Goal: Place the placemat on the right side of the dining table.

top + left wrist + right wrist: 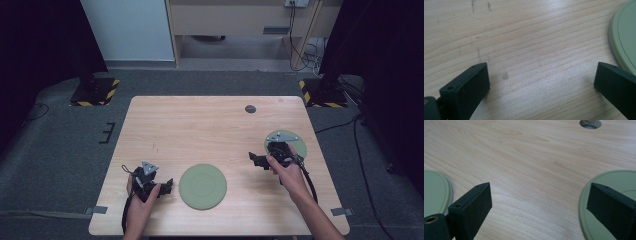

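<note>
Two pale green round plates lie on the wooden table (200, 125). One plate (202, 186) sits near the front middle; its rim (626, 35) shows at the right of the left gripper view. The other plate (300, 144) lies at the right, partly hidden under my right gripper (277, 152). My left gripper (150, 176) rests just left of the front plate, open (542, 72), with bare wood between its jaws. My right gripper (540, 192) is open too. Its right jaw hangs over the right plate (614, 180), and the front plate (434, 192) shows beyond its left jaw.
A small round cable hole (250, 108) (590, 123) sits in the far part of the table. Grey carpet surrounds the table, with black stands on striped bases (95, 92) at the back left and right. A wooden cabinet (240, 20) stands behind.
</note>
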Tool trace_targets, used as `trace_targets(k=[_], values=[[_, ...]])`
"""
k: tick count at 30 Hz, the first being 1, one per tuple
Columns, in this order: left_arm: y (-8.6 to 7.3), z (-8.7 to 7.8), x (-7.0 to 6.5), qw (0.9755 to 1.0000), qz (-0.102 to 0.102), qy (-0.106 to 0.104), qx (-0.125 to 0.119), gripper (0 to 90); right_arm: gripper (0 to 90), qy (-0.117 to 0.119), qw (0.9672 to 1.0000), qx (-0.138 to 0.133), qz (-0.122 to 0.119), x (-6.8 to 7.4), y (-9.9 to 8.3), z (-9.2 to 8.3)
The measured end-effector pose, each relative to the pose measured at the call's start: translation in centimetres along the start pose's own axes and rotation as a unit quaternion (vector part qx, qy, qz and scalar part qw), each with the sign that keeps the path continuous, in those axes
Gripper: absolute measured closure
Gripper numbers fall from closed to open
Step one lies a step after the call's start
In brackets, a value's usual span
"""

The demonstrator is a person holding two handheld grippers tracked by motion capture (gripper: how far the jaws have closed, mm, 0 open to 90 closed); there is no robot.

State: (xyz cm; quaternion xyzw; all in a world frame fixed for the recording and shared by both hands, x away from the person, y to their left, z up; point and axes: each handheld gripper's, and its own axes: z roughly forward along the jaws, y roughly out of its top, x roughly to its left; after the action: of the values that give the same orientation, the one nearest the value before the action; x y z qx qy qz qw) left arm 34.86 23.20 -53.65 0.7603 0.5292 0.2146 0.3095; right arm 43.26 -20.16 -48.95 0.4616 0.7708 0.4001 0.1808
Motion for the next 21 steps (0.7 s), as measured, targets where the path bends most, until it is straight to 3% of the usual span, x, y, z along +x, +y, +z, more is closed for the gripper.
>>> trace_targets(k=[21], values=[[0.0, 0.0, 0.0, 1.0, 0.0, 0.0, 0.0, 0.0, 5.9, 0.009, 0.9997, 0.019, -0.016, 2.4, -1.3, 0.9]])
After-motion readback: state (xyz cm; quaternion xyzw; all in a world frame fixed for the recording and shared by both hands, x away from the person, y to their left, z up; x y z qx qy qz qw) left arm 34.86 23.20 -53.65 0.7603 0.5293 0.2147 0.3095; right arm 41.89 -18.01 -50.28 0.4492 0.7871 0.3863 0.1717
